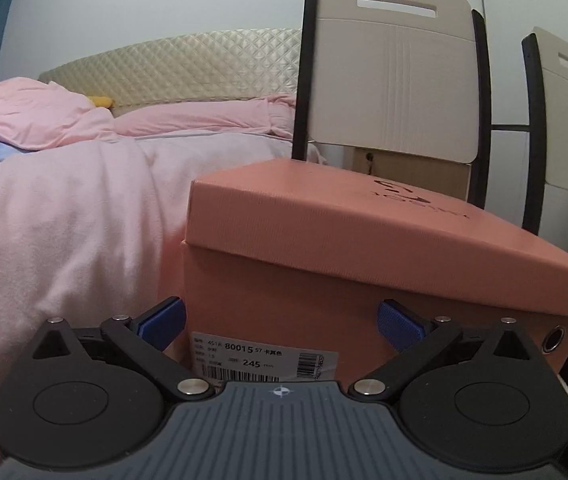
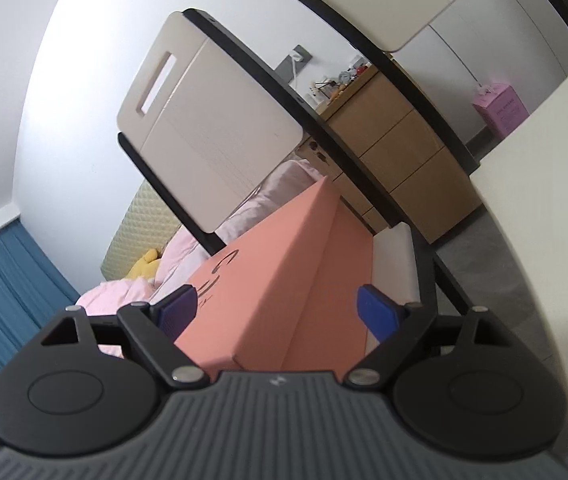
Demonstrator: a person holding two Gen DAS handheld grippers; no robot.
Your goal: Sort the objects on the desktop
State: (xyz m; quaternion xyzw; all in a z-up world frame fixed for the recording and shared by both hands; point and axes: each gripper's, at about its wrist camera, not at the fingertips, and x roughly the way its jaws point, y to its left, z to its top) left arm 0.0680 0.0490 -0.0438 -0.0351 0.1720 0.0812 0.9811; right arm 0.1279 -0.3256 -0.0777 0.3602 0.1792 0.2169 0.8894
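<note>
A salmon-pink shoe box point(image 1: 364, 248) with its lid on fills the middle of the left wrist view, its labelled end face turned toward me. My left gripper point(image 1: 281, 324) is open just in front of that face. Its left blue pad point(image 1: 163, 322) stands at the box's left edge and the right pad point(image 1: 400, 324) in front of the face. In the tilted right wrist view the same box point(image 2: 284, 280) shows corner-on, resting on a white chair seat point(image 2: 396, 264). My right gripper point(image 2: 277, 312) is open with the box's near corner between its fingers, not clamped.
Two beige chair backs point(image 1: 396, 64) with black frames rise behind the box. A bed with pink bedding point(image 1: 63, 208) lies to the left. A wooden drawer cabinet point(image 2: 396, 152), a pink carton point(image 2: 502, 108) on the grey floor and a white tabletop point(image 2: 544, 240) show on the right.
</note>
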